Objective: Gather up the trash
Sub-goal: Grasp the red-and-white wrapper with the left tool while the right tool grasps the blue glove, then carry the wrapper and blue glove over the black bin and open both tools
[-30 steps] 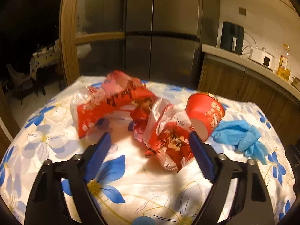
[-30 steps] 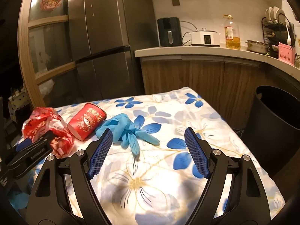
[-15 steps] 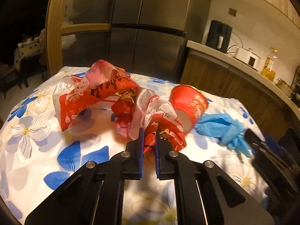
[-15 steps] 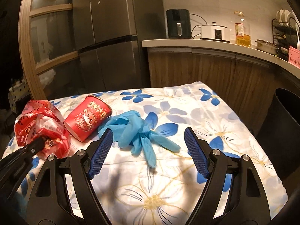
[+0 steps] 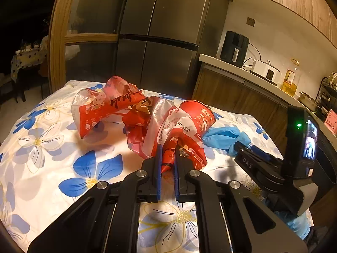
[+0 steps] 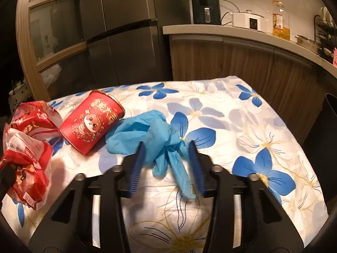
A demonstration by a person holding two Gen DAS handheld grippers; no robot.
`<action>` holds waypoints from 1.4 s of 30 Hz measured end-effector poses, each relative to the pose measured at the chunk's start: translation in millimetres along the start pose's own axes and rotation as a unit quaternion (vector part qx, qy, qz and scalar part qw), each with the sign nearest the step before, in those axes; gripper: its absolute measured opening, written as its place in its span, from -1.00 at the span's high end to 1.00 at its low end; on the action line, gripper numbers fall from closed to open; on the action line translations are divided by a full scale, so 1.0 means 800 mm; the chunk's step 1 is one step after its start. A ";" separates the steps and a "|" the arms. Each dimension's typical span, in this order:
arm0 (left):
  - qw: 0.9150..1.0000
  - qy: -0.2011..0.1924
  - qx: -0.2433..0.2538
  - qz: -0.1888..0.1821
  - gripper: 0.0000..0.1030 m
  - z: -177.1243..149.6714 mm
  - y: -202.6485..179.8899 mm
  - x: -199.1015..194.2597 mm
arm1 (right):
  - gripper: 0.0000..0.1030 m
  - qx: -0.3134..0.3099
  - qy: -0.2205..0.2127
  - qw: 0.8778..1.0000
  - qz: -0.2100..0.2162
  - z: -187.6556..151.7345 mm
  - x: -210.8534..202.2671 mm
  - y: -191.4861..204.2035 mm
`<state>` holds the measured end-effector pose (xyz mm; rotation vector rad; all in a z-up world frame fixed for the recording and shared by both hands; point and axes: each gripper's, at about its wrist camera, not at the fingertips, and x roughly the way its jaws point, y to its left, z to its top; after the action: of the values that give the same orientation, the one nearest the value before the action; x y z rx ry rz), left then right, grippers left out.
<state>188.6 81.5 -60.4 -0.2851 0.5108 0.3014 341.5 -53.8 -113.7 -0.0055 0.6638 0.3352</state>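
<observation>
My left gripper (image 5: 167, 150) is shut on a crumpled red-and-white snack wrapper (image 5: 189, 145), also seen at the left of the right wrist view (image 6: 27, 147). A second red wrapper (image 5: 109, 107) lies behind it. A red paper cup (image 5: 198, 116) (image 6: 90, 124) lies on its side next to the blue gloves (image 5: 223, 137) (image 6: 147, 135). My right gripper (image 6: 166, 145) straddles the gloves. Its jaws are closing, and the glove bunch sits between the blue pads without being squeezed. In the left wrist view the right gripper (image 5: 242, 147) reaches the gloves from the right.
Everything lies on a table (image 6: 263, 126) with a white cloth with blue flowers. A black bin (image 6: 324, 126) stands off the table's right edge. Behind are a steel fridge (image 5: 164, 52) and a wooden counter (image 6: 231, 31) with appliances.
The left jaws went from wide open to shut on the wrapper and lifted it slightly. The right gripper moved forward and down over the gloves, and its jaws narrowed around them.
</observation>
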 end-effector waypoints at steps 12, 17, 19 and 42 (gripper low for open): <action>1.000 -0.011 0.005 0.004 0.83 0.002 -0.010 -0.017 | 0.95 -0.001 -0.034 0.999 0.011 -0.001 -0.045 -0.009; 1.000 -0.015 0.012 0.003 0.83 -0.001 -0.024 -0.027 | 0.95 0.012 -0.052 0.999 0.010 -0.006 -0.084 -0.028; 1.000 -0.017 0.016 0.000 0.83 -0.002 -0.031 -0.031 | 0.96 0.015 -0.056 0.998 0.011 -0.008 -0.096 -0.034; 0.994 -0.029 0.079 -0.064 0.83 -0.012 -0.155 -0.060 | 0.96 0.055 -0.121 0.990 -0.042 -0.030 -0.228 -0.151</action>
<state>188.0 -45.5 -20.0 -0.1542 0.4535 0.1426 229.3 -225.9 -34.5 0.1101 0.4397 0.2133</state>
